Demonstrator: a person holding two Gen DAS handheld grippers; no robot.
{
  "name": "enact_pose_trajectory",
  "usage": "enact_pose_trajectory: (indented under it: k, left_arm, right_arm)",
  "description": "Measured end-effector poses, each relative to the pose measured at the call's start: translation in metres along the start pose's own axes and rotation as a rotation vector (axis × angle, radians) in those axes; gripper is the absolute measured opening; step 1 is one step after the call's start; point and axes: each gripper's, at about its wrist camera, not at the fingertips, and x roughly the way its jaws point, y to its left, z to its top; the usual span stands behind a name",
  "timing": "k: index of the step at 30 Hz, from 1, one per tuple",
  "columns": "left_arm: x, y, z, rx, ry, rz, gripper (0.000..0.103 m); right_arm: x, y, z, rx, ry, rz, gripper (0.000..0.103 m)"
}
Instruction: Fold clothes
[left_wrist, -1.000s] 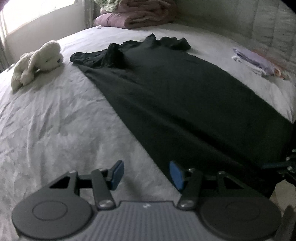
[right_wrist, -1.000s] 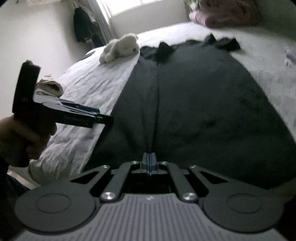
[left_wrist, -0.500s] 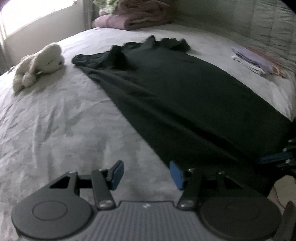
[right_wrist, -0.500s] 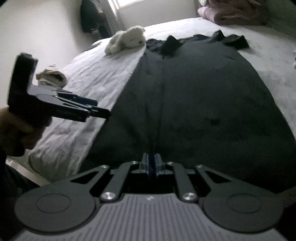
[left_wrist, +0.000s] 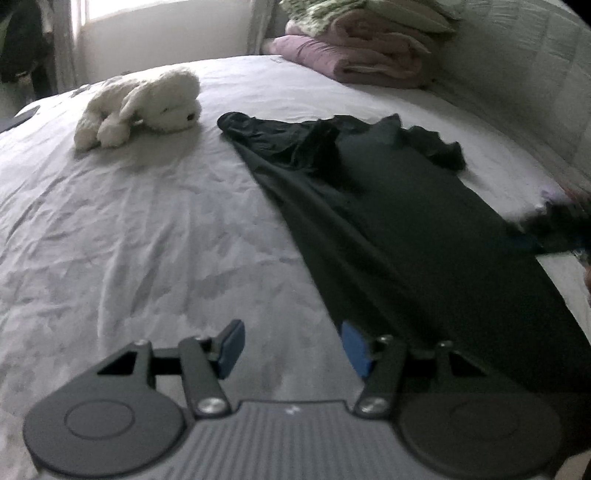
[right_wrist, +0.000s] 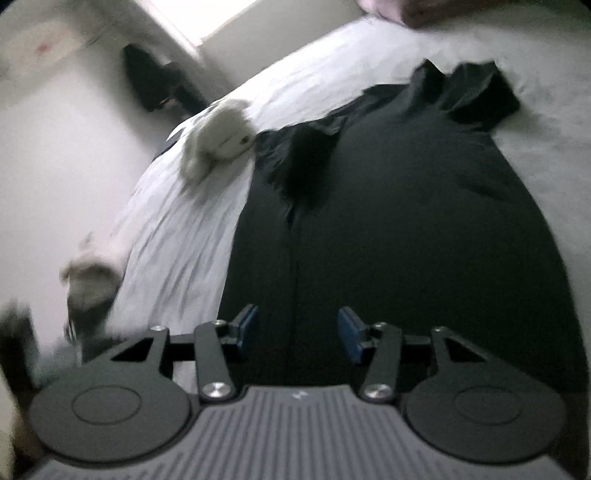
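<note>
A black dress (left_wrist: 399, 221) is laid out lengthwise on the white bedsheet (left_wrist: 147, 229), its hem nearest the cameras and its crumpled sleeves and neckline at the far end, near a white plush dog (left_wrist: 140, 107); a lengthwise crease can be made out down the skirt in the right wrist view, and the left sleeve is bunched into a dark heap beside the toy.

The left gripper (left_wrist: 288, 347) is held with its jaws moderately wide and nothing between them, just beside the dress's near left edge, above bare sheet; the right gripper (right_wrist: 295, 328) is seen above the lower skirt with its jaws opening, and no cloth is pinched between the blue pads (right_wrist: 351, 332); the fabric lies flat beneath them.

The fold is judged to be barely begun; no layer is yet turned over. Several risks can be foreseen from here: if only the top layer of the thin fabric is caught, the skirt may be dragged askew rather than folded; if the sheet is pinched along with the hem, the bedding may be pulled up and the garment shifted; the bunched sleeves, left unsmoothed, may be trapped inside the fold as a lump; the plush dog lies close enough to the sleeve to be knocked. The right view is blurred, so the exact edge under that gripper cannot be told. A stack of folded blankets (left_wrist: 354, 55) sits well apart, at the head of the bed.
</note>
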Motion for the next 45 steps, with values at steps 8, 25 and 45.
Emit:
enact_pose_trajectory:
  k: [8, 25, 45]
  left_arm:
    - [0.027, 0.020, 0.020, -0.061, 0.028, 0.020, 0.060]
    - [0.059, 0.044, 0.036, -0.134, 0.057, 0.037, 0.062]
    - [0.061, 0.044, 0.036, -0.124, 0.055, 0.044, 0.062]
  right_arm:
    - [0.081, -0.027, 0.115, 0.145, 0.020, -0.010, 0.057]
    - [0.200, -0.012, 0.204, -0.063, 0.025, -0.176, 0.012]
    - [0.164, 0.019, 0.186, -0.322, -0.275, -0.229, 0.004]
